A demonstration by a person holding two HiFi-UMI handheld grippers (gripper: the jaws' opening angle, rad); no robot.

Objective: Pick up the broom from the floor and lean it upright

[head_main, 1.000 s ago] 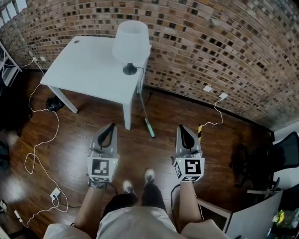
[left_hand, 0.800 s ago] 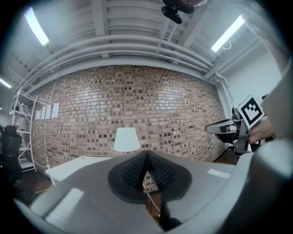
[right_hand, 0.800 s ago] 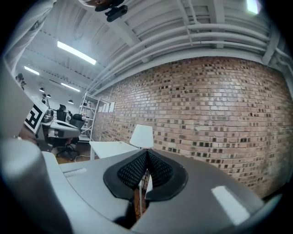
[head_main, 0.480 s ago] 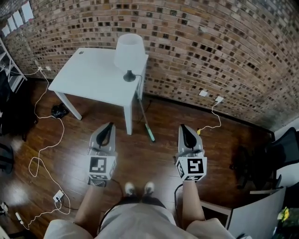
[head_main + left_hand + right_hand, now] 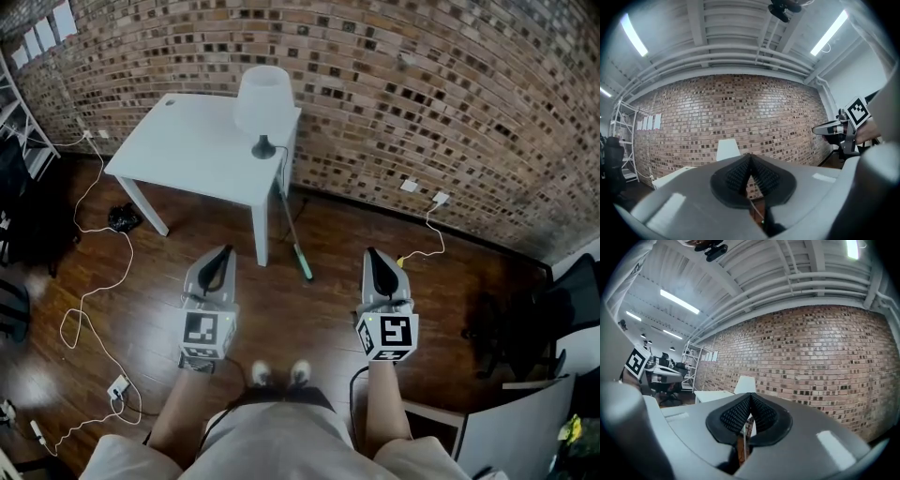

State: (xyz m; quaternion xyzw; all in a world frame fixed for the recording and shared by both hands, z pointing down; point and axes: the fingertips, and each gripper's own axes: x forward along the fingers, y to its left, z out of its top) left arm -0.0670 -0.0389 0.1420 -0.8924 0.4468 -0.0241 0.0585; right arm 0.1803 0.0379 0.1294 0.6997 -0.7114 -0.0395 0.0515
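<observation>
The broom stands slanted against the corner of the white table, with its thin handle up by the table edge and its green head on the wooden floor. Both grippers are held level in front of the person and short of the broom, touching nothing. My left gripper is shut and empty, its dark pads meeting. My right gripper is likewise shut and empty, its pads closed together. The left gripper view shows the right gripper off to the side.
A white lamp stands on the table before the brick wall. White cables and a power strip lie on the floor at left. A black chair and a white panel are at right.
The person's feet have come together, and the table and broom now look a little farther off. Both grippers stayed shut and empty, side by side.
</observation>
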